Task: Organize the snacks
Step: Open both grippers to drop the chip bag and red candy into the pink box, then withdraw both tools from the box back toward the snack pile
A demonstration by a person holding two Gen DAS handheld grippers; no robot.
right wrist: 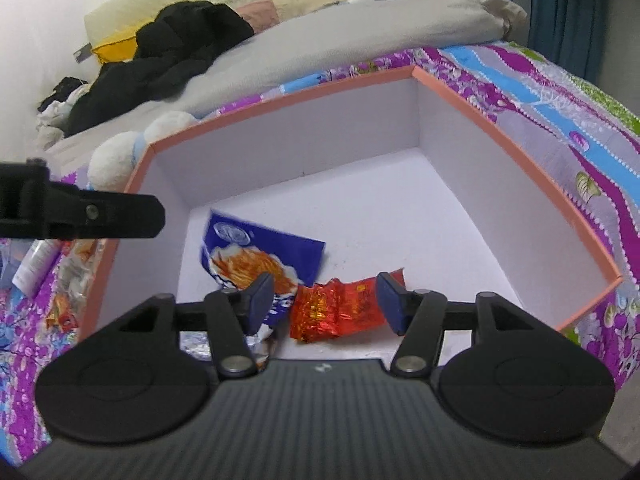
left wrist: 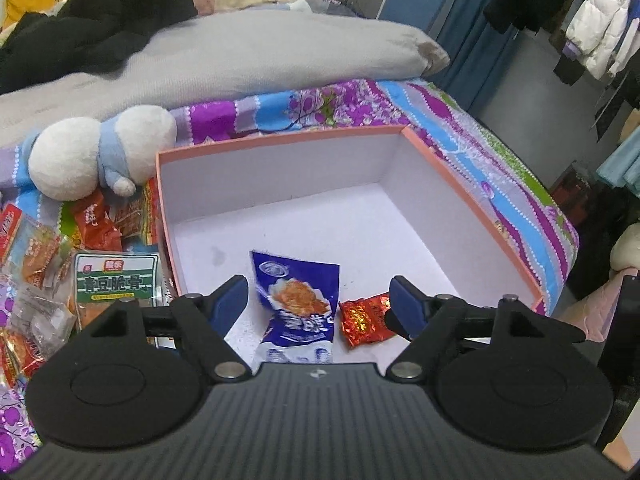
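We hold left gripper (left wrist: 318,300) wide apart over blue packet (left wrist: 296,300) | right gripper (right wrist: 322,300) parted, gripping nothing, red packet (right wrist: 340,308) crosswise between pads | both at box (left wrist: 280,142) near edge | remaining snack pile (left wrist: 52,264) lies left, nearer left.

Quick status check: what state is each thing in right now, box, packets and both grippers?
Box: lidless, mostly bare inside.
Blue packet: lying in the box, released.
Red packet: lying in the box, crinkled, released.
Snack pile: outside the box, unsorted.
Left gripper: open.
Right gripper: open.

left gripper (left wrist: 318,304): ribbed black body | blue finger pads | silver pivot screws || right gripper (right wrist: 322,300): same black build, blue pads
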